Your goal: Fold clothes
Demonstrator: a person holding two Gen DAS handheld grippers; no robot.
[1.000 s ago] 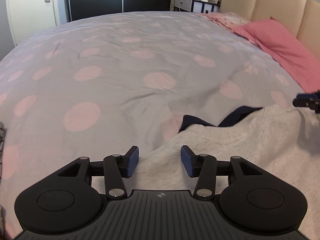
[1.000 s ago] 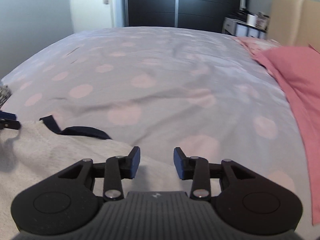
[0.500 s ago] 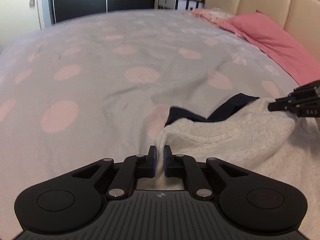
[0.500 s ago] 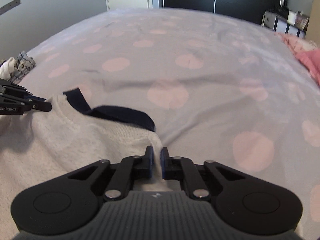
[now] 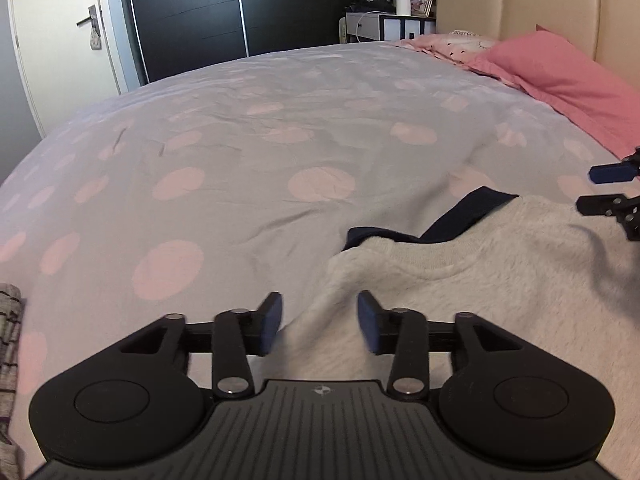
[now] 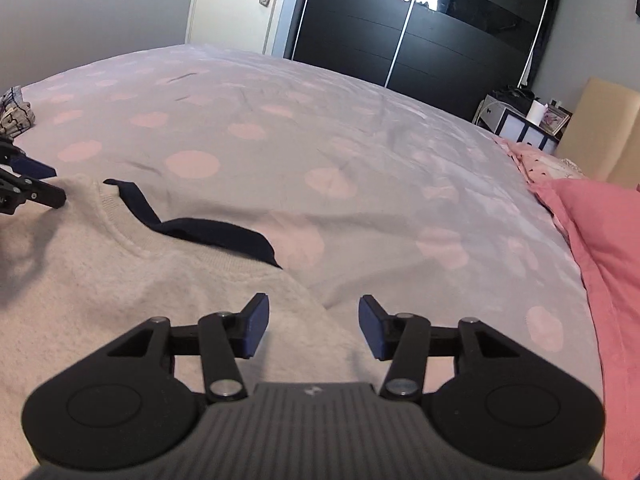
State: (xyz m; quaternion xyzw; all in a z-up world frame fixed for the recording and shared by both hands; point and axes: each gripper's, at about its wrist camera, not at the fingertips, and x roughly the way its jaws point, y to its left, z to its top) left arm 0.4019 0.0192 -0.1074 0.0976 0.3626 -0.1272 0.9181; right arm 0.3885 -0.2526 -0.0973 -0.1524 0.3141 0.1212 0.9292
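On the near part of the bed, a pale grey fleece sweater [image 5: 480,280] is spread flat over a grey duvet [image 5: 240,140] patterned with pink dots. A dark navy garment [image 5: 452,220] is seen protruding from beneath the sweater at its neckline, at the far edge of the fleece; in the right wrist view the same navy fabric [image 6: 216,236] is shown as a curved band lying on the duvet just beyond the ribbed collar.

The left gripper [image 5: 319,322] is shown with its blue-padded jaws spread wide apart, positioned over the left shoulder edge of the sweater; nothing is held between them. The right gripper [image 6: 313,328] is likewise shown wide open and empty, placed over the right shoulder edge, where fleece meets duvet. Whether the pads touch the fabric cannot be told. Each gripper's fingers are glimpsed at the margin of the other's view, parted and close above the sweater.

A pink pillow [image 5: 560,80] is seen at the far right against a beige padded headboard [image 5: 540,0]. A black sliding wardrobe [image 5: 240,12] and a white door [image 5: 60,40] are visible beyond the far edge of the bed, with a small white bedside unit [image 5: 380,28] between wardrobe and headboard. A patterned cloth [image 6: 14,114] is seen lying at the left edge of the duvet, well apart from the sweater.
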